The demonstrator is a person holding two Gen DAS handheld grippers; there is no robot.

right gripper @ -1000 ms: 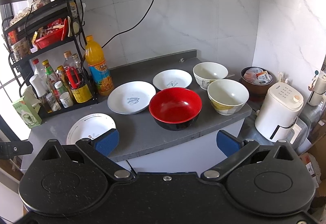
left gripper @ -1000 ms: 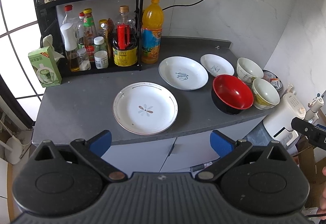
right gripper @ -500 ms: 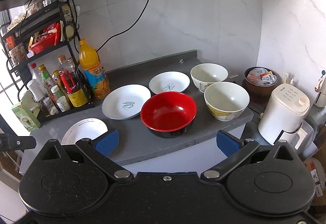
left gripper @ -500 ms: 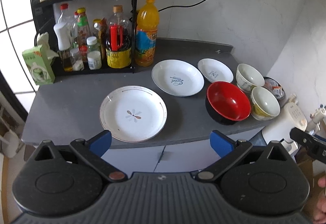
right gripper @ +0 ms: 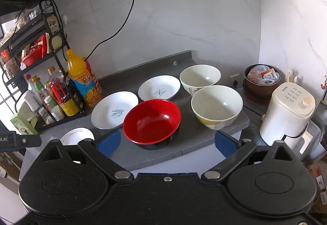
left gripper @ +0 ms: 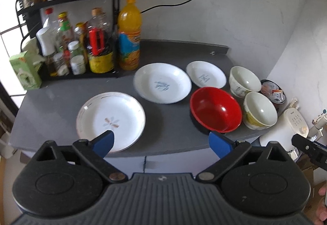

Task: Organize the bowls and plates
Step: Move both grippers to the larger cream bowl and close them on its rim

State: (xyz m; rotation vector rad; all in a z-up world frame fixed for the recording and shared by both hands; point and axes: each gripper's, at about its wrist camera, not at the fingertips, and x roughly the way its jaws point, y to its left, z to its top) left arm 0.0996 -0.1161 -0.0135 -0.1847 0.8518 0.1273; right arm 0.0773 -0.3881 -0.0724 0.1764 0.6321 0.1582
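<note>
I'm hovering my left tool (left gripper: 160, 140) and right tool (right gripper: 166, 143), both wide open and empty, over the surface (left gripper: 61, 92), lining up on the flower plate (left gripper: 111, 120) and red bowl (right gripper: 152, 122) before stacking anything.

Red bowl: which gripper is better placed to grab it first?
Probably the right gripper. It is open and the red bowl sits between its fingers; the left gripper faces the flower plate.
</note>
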